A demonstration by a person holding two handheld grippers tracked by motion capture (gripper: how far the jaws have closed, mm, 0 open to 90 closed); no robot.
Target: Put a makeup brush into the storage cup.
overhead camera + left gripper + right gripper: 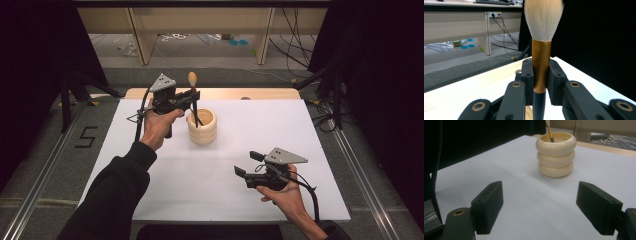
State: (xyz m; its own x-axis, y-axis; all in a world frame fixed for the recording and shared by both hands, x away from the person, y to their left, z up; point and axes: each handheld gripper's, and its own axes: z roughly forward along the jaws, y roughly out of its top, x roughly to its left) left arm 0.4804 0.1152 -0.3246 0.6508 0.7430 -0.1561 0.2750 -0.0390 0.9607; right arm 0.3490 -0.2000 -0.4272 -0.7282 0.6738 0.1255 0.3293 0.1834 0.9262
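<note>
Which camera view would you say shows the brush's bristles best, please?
The left gripper view: the brush stands close up between the left gripper jaws, white bristles sharp. The high view shows a small blurred tip above the holder; the right gripper view shows just its handle.

Glossy cream holder (555,154), soft-bristled brush (543,22)

The left hand-held gripper (194,96) is a matt black pistol-shaped tool topped by a grey three-cornered plate with small dark holes, and a black cable loops down from its rear; the arm that carries it wears a long black sleeve (116,192) to the wrist. The right hand-held gripper (245,163) has the same black body, grey plate and a ribbed black cable trailing behind. Up close, each has blocky black pads (489,205) on rounded links pinned with brass-coloured rivets and small screw holes.
</note>
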